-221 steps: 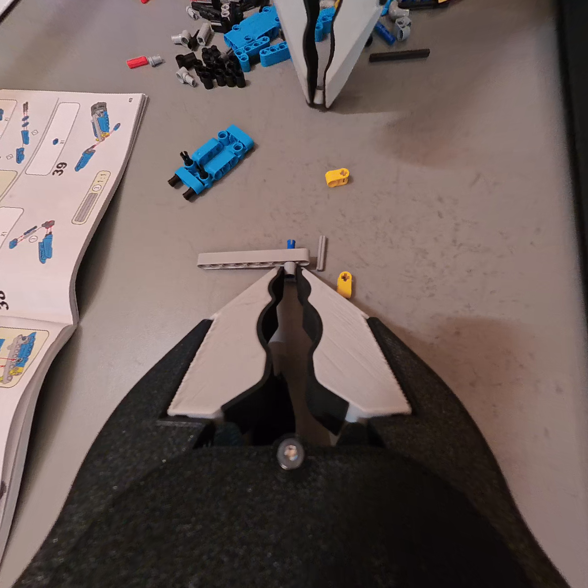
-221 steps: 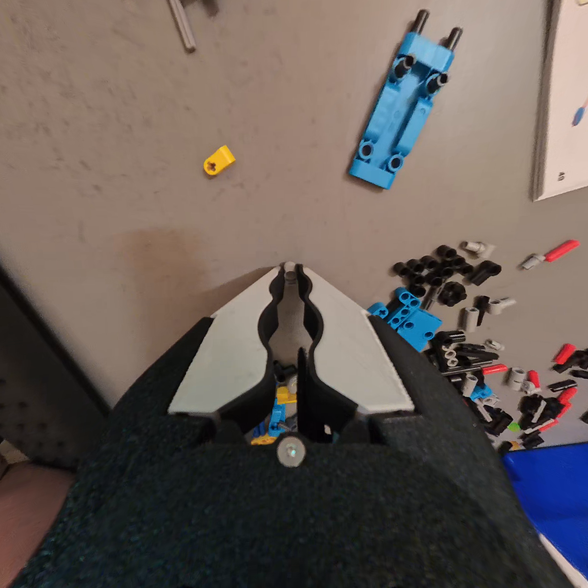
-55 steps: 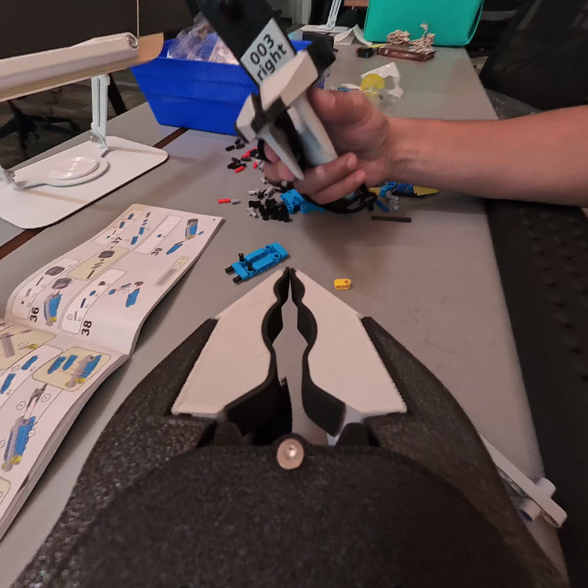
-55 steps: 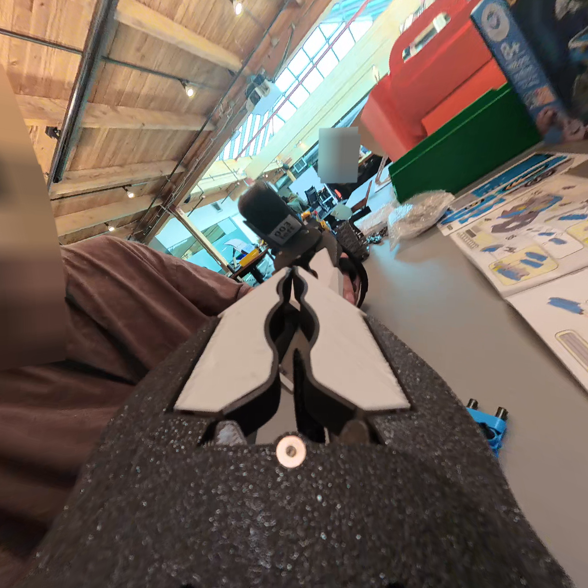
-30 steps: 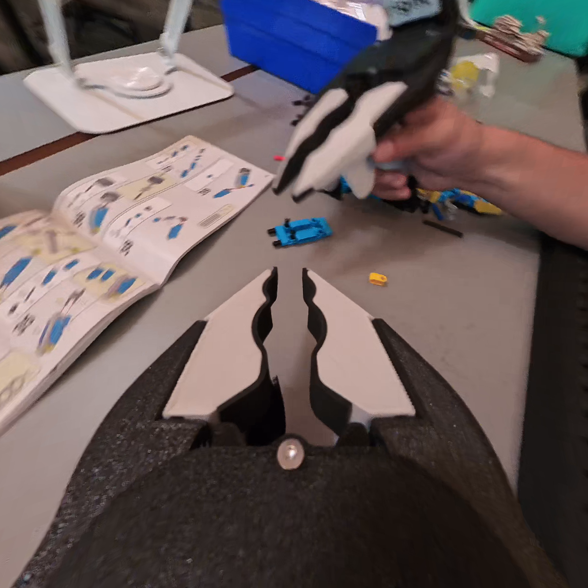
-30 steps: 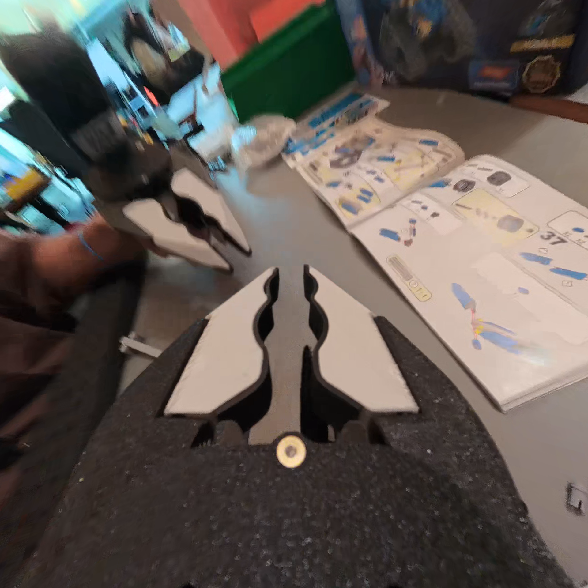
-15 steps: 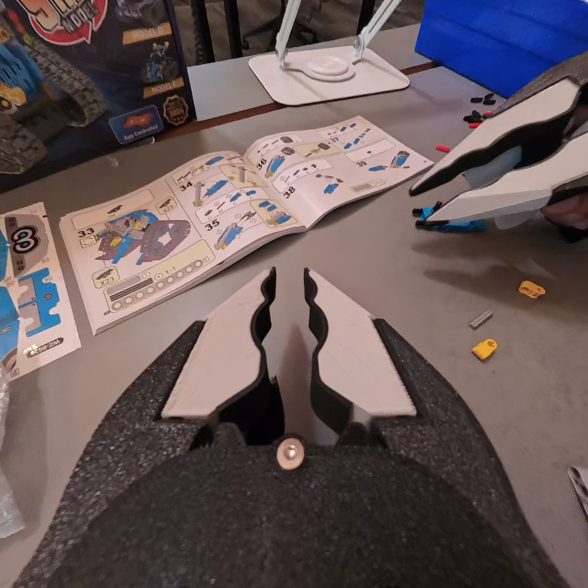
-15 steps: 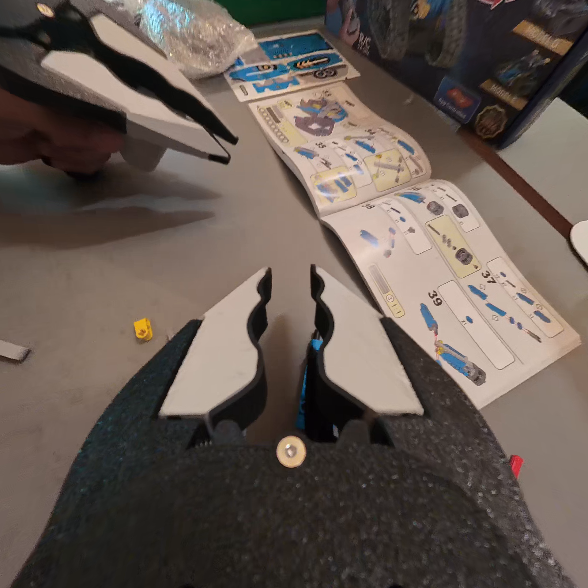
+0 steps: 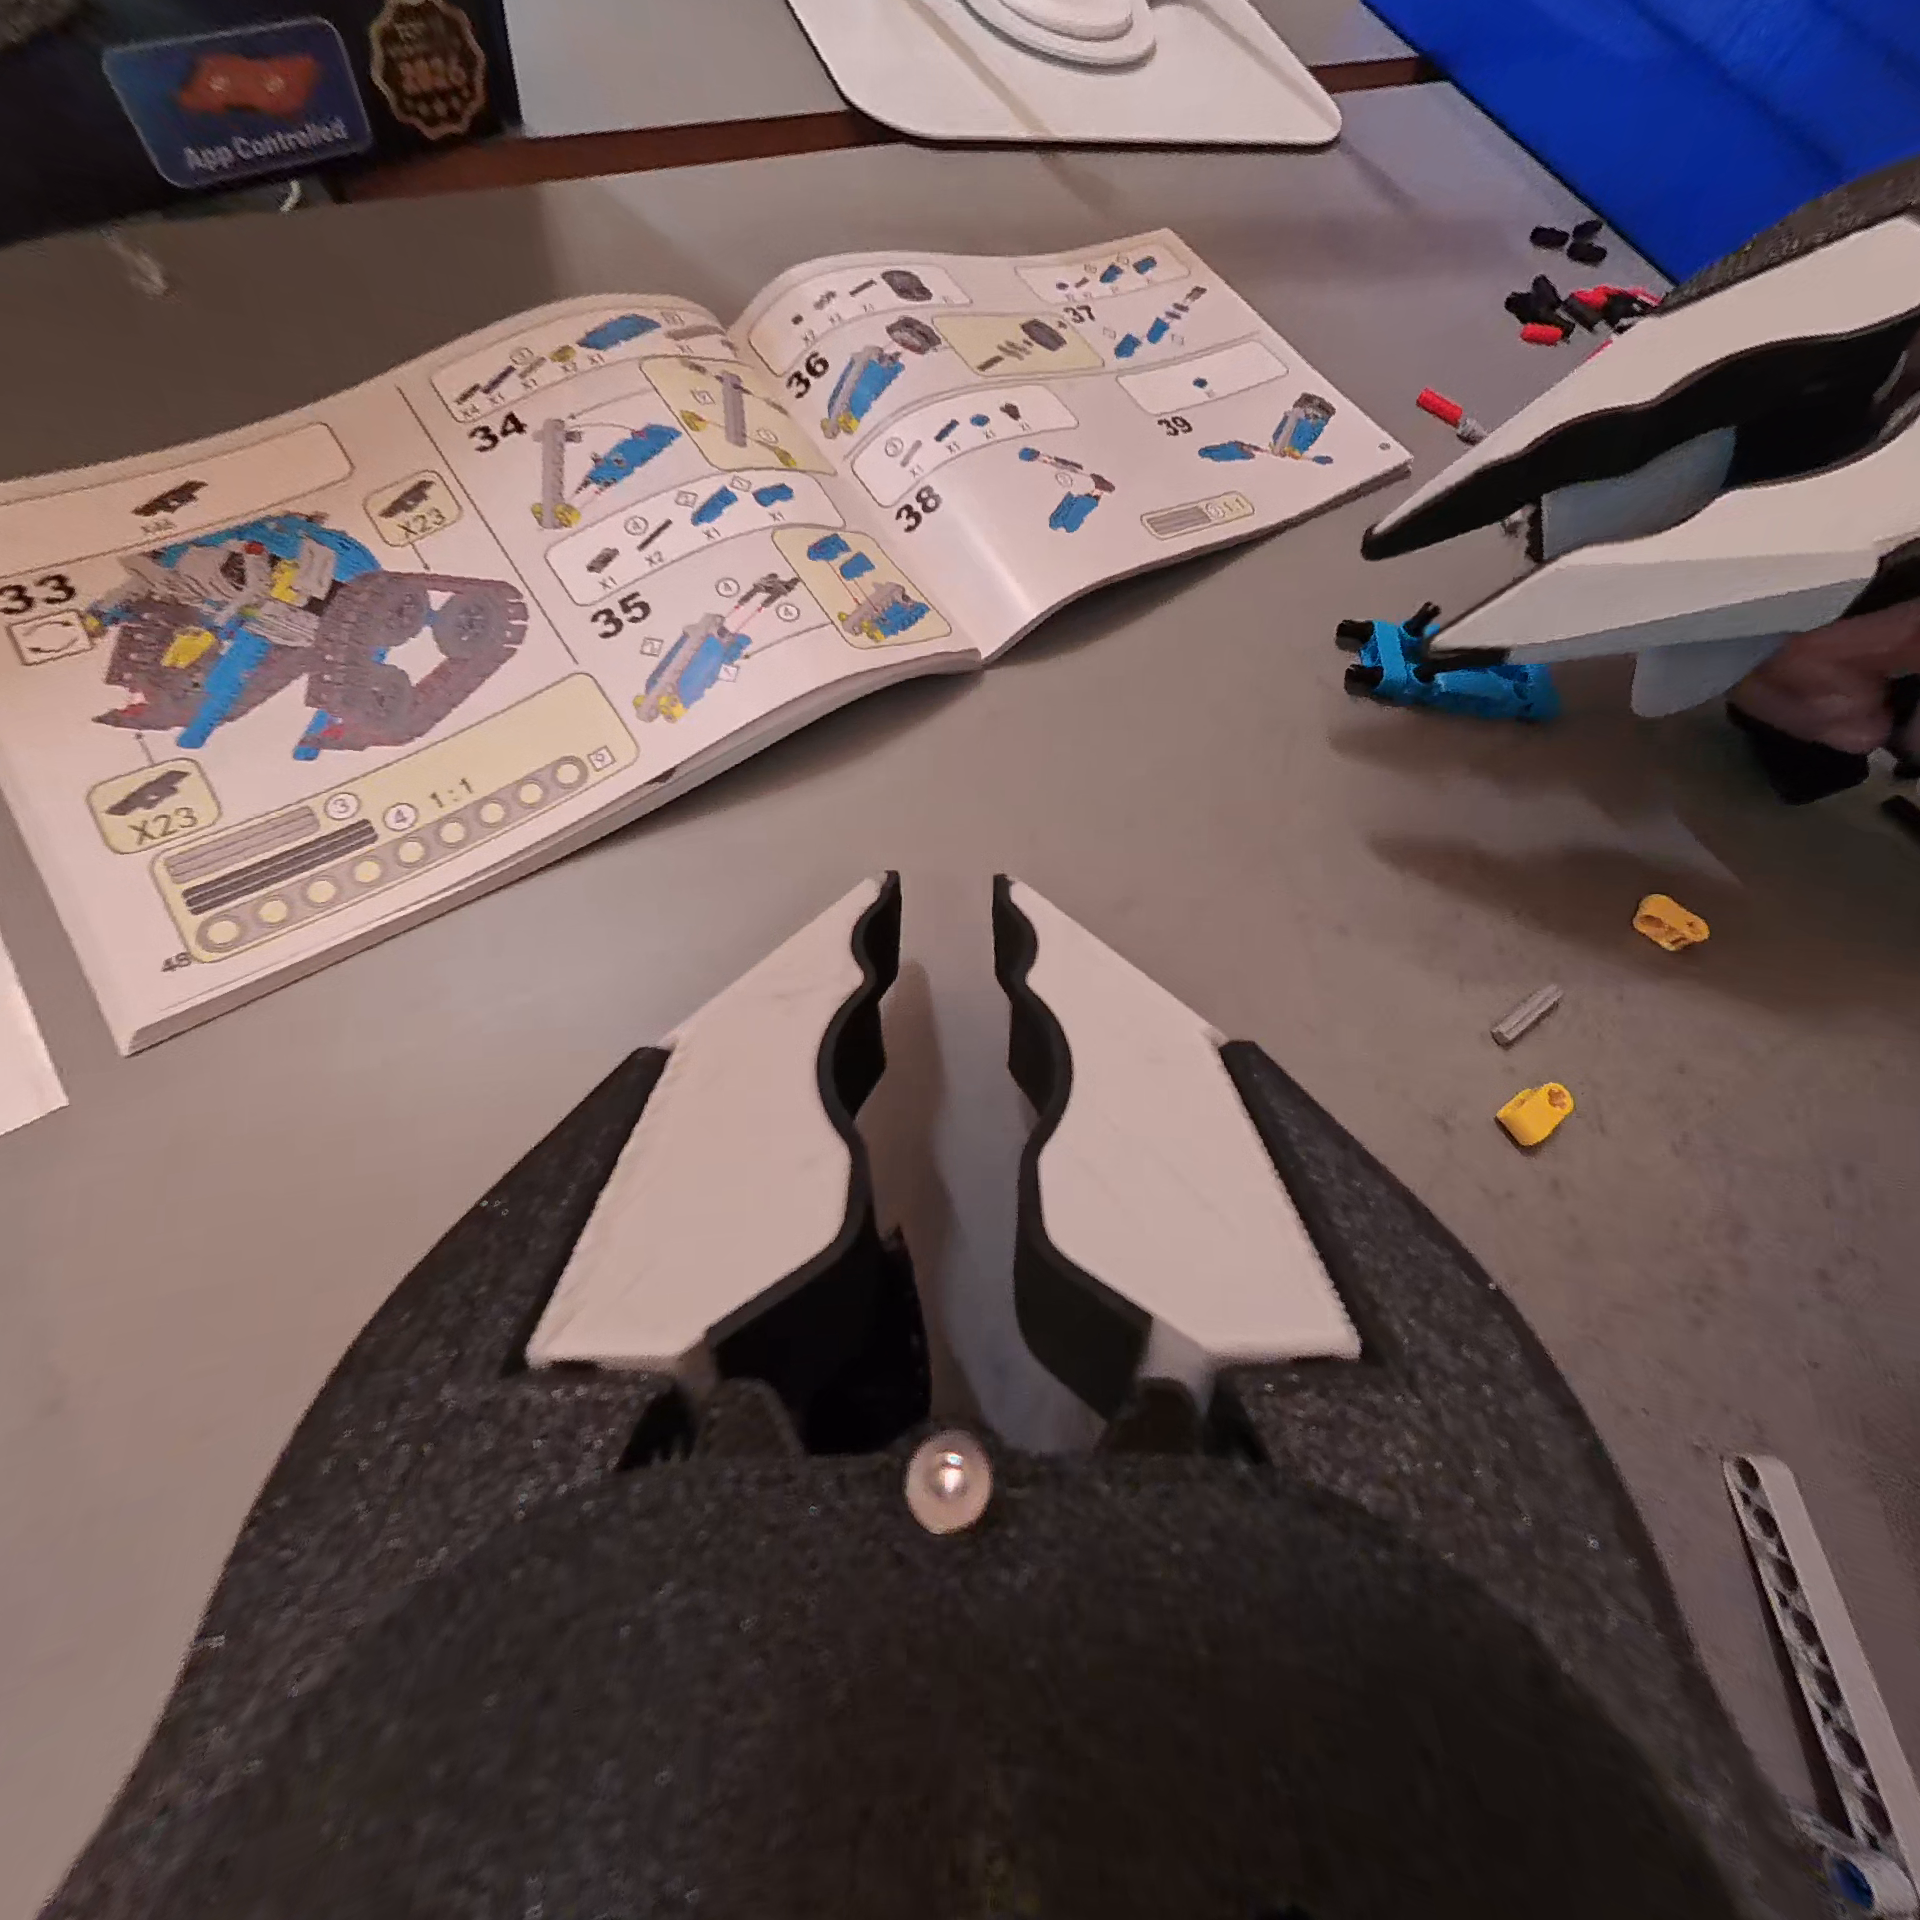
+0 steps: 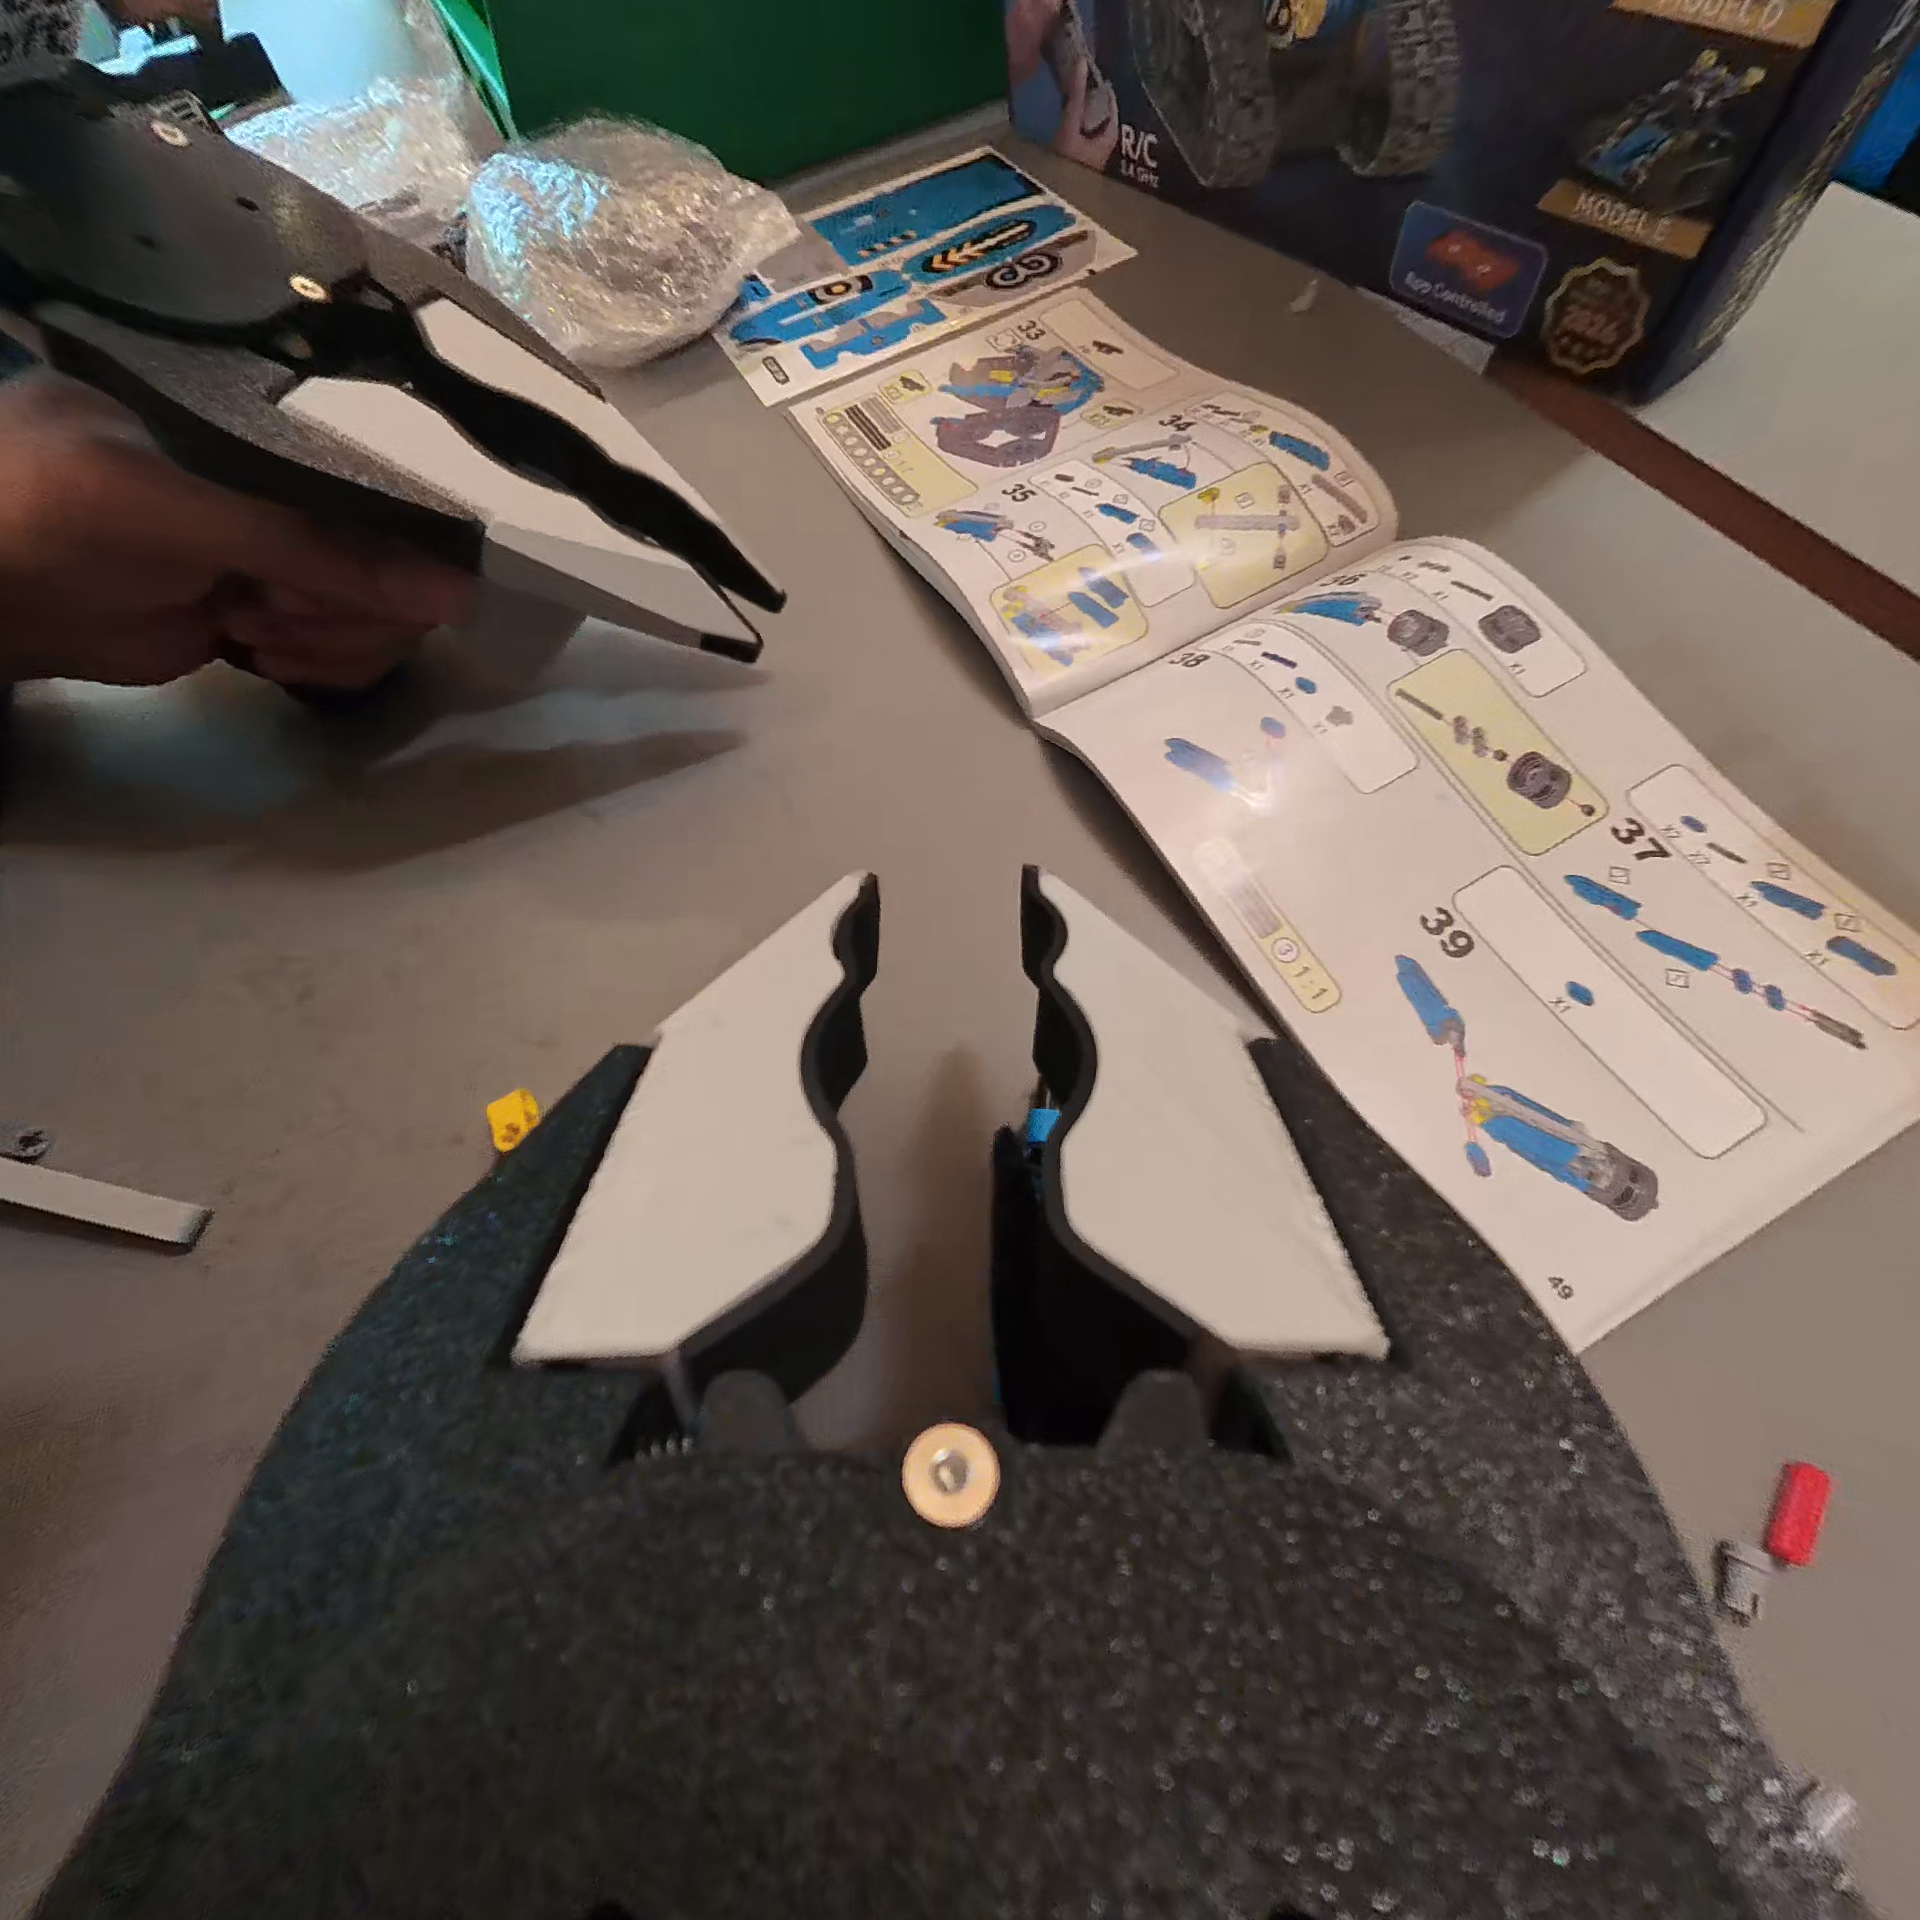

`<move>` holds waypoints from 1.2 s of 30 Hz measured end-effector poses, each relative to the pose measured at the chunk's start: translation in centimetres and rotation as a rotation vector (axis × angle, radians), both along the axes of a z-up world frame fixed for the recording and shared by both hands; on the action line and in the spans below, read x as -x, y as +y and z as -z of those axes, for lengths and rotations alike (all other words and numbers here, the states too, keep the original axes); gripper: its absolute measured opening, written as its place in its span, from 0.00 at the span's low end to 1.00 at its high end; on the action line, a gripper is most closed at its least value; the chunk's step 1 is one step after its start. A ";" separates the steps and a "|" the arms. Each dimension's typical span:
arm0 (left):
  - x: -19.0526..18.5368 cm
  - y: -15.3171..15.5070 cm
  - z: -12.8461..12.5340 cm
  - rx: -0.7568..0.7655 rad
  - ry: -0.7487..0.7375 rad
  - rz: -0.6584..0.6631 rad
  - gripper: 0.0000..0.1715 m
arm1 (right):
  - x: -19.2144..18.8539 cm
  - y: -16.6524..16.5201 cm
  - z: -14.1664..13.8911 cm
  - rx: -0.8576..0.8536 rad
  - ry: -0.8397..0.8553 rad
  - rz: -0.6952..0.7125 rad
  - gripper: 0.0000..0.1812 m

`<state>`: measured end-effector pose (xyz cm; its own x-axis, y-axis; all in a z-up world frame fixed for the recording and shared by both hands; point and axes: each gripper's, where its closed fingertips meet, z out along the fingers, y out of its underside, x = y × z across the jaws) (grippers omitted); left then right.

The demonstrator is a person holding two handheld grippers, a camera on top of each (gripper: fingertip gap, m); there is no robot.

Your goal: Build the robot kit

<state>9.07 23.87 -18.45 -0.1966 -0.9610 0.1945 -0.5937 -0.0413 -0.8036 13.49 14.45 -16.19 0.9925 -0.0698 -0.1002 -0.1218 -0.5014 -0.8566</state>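
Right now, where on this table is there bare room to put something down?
Bare grey table lies between the open booklet and the left gripper, both grippers open. It is crowded to the right: two yellow pieces, a grey pin, a blue block under the right gripper.

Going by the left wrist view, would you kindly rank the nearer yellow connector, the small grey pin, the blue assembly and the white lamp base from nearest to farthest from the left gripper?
From the left gripper:
1. Yellow connector, right, on the table.
2. Grey pin, right, just beyond it.
3. Blue assembly, far right, under the right gripper.
4. White lamp base, top edge.
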 end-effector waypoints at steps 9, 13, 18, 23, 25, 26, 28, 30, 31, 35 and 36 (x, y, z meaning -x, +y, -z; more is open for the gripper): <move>0.1 -0.2 -0.4 0.055 -0.013 0.021 0.10 | 0.1 -0.2 0.6 0.015 -0.011 -0.009 0.15; 0.1 -0.3 -0.2 0.052 -0.004 0.025 0.10 | -0.4 -0.4 0.3 0.000 0.024 0.002 0.15; 0.3 -1.4 -0.1 -0.018 -0.015 0.088 0.10 | 2.8 -2.7 1.1 0.100 0.176 -0.249 0.17; 1.4 -5.2 -1.8 -0.014 -0.129 0.287 0.10 | 6.8 -7.4 2.7 0.325 0.213 -0.490 0.11; 2.9 -8.4 -2.2 0.041 -0.134 0.452 0.10 | 7.1 -8.0 1.9 0.326 0.186 -0.495 0.10; 3.9 -9.9 -2.1 0.059 -0.118 0.531 0.10 | 7.4 -8.3 1.7 0.339 0.183 -0.504 0.10; 5.1 -11.7 -1.3 0.012 -0.090 0.629 0.11 | 7.5 -8.9 1.7 0.384 0.130 -0.499 0.10; 5.6 -12.4 -0.5 -0.057 -0.078 0.677 0.11 | 7.1 -9.3 1.9 0.423 0.068 -0.475 0.10; 5.9 -12.6 -0.3 -0.078 -0.074 0.695 0.11 | 7.0 -9.5 2.1 0.443 0.044 -0.465 0.10; 6.1 -12.9 0.1 -0.111 -0.069 0.715 0.11 | 7.3 -9.3 2.7 0.458 0.022 -0.482 0.10; 6.1 -12.9 0.1 -0.114 -0.067 0.714 0.11 | 7.4 -9.1 3.0 0.460 0.018 -0.488 0.10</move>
